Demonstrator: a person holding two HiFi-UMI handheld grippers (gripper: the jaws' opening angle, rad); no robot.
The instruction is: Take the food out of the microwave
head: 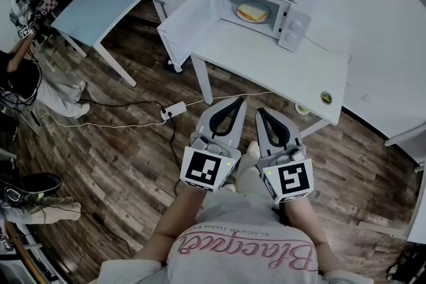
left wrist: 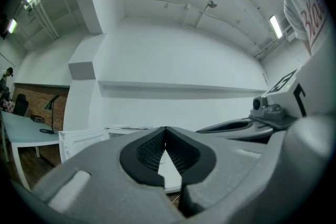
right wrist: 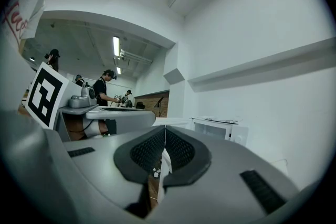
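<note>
A white microwave [head: 266, 4] stands at the back of a white table [head: 279, 66], its door [head: 186, 26] swung open to the left. Inside lies the food [head: 253, 11], a pale yellow piece on a plate. My left gripper [head: 238, 101] and right gripper [head: 261, 112] hang side by side in front of the table, well short of the microwave. Both are shut with nothing between the jaws. In the left gripper view the jaw tips of the left gripper [left wrist: 166, 128] meet and the open door [left wrist: 79, 141] shows beyond. In the right gripper view the right gripper [right wrist: 165, 128] points toward the microwave [right wrist: 218, 131].
A small round tin [head: 326, 98] sits on the table's near right corner. A power strip [head: 174, 110] and cables lie on the wooden floor left of the table. A light blue desk [head: 100, 10] stands far left, with a person [head: 23, 70] beside it.
</note>
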